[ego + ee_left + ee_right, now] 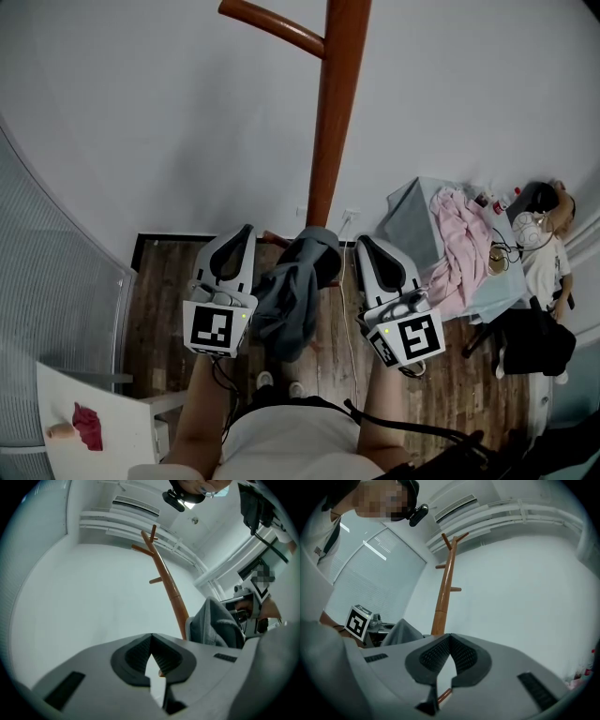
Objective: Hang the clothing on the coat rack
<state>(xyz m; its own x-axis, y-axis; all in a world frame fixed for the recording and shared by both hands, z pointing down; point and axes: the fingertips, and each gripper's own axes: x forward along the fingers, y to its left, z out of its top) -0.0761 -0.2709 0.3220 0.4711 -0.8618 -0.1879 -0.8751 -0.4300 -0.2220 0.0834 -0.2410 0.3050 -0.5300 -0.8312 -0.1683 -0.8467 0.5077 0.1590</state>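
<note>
The gray clothing (295, 286) hangs in the middle of the head view. It is in front of the brown coat rack (333, 122). What holds it up cannot be seen.

The left gripper (246, 234) is just to its left. Its jaws are pressed together on nothing.

The right gripper (364, 246) is just to its right. Its jaws are clenched and empty too.
</note>
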